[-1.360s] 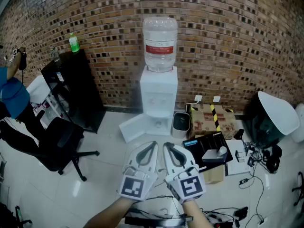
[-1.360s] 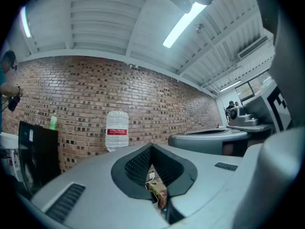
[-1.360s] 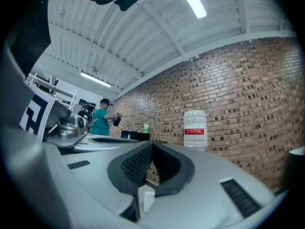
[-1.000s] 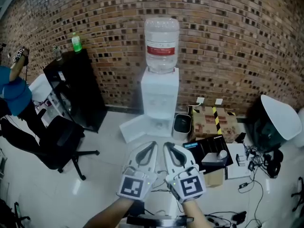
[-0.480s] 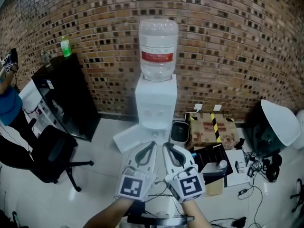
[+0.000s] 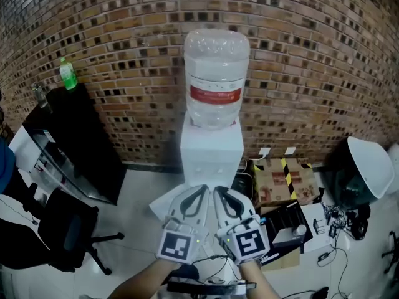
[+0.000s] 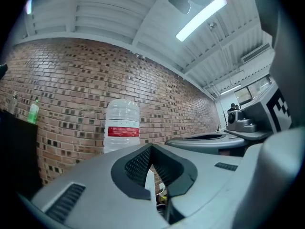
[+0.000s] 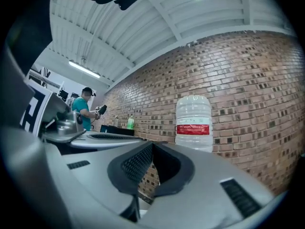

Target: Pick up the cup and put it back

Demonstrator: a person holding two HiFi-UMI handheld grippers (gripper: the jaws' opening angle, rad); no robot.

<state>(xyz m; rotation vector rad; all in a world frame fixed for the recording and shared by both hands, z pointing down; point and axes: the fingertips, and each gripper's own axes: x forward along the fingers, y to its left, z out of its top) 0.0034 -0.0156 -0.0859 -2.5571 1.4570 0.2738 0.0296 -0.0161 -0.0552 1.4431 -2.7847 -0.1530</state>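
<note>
Left gripper [image 6: 201, 190] and right gripper [image 6: 219, 192], jaws closed on nothing, point side by side at a bottle-topped water dispenser [image 6: 211, 149].

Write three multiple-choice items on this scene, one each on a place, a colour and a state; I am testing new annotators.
1. Where does the green bottle stand? A on the black cabinet; B on the floor; C on the cardboard box.
2. What colour is the water jug's label? A blue; B red; C yellow.
3. How are the left tongs? A wide open; B shut on a cup; C shut, empty.
Answers: A, it tops the cabinet; B, a red band rings the jug; C, its jaws meet with nothing between.
</note>
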